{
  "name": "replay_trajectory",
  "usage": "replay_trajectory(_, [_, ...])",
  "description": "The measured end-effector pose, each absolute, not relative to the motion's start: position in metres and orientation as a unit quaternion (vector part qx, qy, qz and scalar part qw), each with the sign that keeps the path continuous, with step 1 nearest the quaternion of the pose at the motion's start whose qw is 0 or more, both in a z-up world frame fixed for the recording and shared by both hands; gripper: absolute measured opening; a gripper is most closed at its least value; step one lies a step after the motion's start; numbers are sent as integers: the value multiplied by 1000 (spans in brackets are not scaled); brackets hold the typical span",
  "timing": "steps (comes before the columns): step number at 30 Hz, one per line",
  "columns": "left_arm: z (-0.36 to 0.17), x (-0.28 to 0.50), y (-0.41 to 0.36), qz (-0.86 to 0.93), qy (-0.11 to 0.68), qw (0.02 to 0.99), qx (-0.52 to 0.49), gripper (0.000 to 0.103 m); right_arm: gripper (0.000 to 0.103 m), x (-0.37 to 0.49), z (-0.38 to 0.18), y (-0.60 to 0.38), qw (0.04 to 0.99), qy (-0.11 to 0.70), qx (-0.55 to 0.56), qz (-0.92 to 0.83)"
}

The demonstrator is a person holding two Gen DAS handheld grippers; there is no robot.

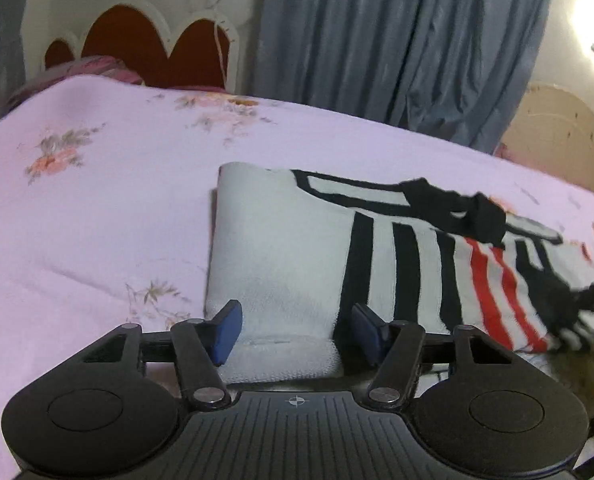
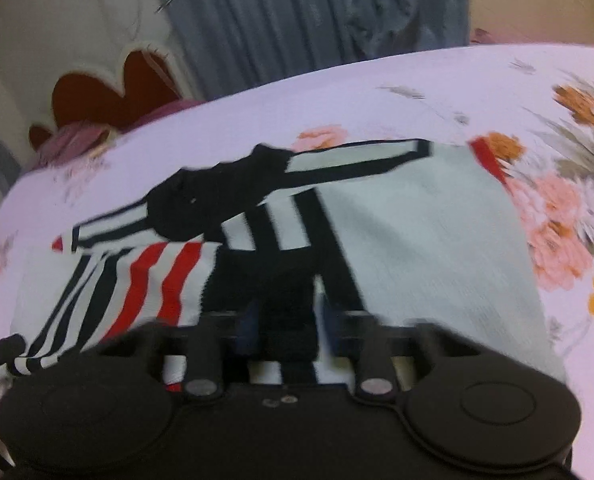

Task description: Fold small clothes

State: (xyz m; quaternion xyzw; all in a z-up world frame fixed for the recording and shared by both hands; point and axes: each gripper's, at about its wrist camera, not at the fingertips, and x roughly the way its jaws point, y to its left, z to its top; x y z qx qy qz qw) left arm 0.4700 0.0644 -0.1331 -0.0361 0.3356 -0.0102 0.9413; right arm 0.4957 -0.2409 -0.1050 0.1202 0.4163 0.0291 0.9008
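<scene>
One small white knit garment with black and red stripes (image 1: 281,248) (image 2: 417,240), spread flat on a pale pink bed sheet printed with orange and pink flowers (image 1: 97,220) (image 2: 497,88). In the left wrist view, filling the centre and right of the frame: plain white part to the left, black stripes in the middle, red stripes at lower right, a crumpled black band along the upper right edge. In the right wrist view, mirrored: red stripes at lower left, plain white at right, black band running up across the centre.

Left gripper (image 1: 297,332) at the bottom centre of its own view, blue pads (image 1: 227,330) spread wide on either side of the garment's thick white hem; hem lying between them, clear of the right-hand pad, not pinched.

Right gripper (image 2: 287,320) at the bottom centre of its view, badly blurred; pressed in on a fold of the garment's black cloth, as far as the blur allows. Same gripper's tip seen at the right edge of the left wrist view (image 1: 593,294), touching bunched black fabric.

Beyond the sheet: grey-blue pleated curtain (image 1: 397,40) (image 2: 297,12) at top centre, dark red scalloped headboard with white edging (image 1: 137,48) (image 2: 109,92) at upper left, a pink pillow (image 1: 93,66) just below it.
</scene>
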Motion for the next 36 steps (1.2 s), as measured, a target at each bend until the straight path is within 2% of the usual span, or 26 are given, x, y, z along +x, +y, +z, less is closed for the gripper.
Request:
replay_trajectory(7, [-136, 479, 57, -46, 338, 939, -33, 61, 7, 474, -72, -251, 927, 363, 95, 17])
replay_trajectory(11, [-144, 484, 48, -48, 343, 938, 0, 61, 7, 478, -100, -257, 907, 412, 85, 8])
replay_trajectory(16, [-142, 487, 46, -57, 348, 936, 18, 61, 8, 479, -105, -259, 908, 407, 98, 8])
replay_trajectory(17, [-139, 488, 46, -59, 351, 934, 19, 61, 11, 478, -104, -260, 909, 406, 99, 7])
replay_trajectory(18, [-134, 489, 47, -63, 351, 934, 17, 61, 21, 475, -100, -262, 911, 400, 99, 1])
replay_trajectory(19, [-129, 491, 49, -66, 347, 936, 14, 61, 23, 474, -97, -264, 915, 393, 98, -5])
replay_trajectory(25, [-122, 542, 51, -72, 356, 932, 6, 61, 20, 502, -96, -269, 914, 393, 97, 5])
replay_trajectory(31, [-139, 618, 62, -63, 390, 918, 4, 62, 19, 530, -109, -259, 910, 412, 52, -3])
replay_trajectory(34, [-130, 619, 62, -54, 392, 918, -1, 62, 20, 528, -105, -258, 911, 409, 50, -6])
replay_trajectory(36, [-121, 597, 58, -57, 374, 926, -5, 62, 26, 522, -95, -257, 917, 393, 67, -2])
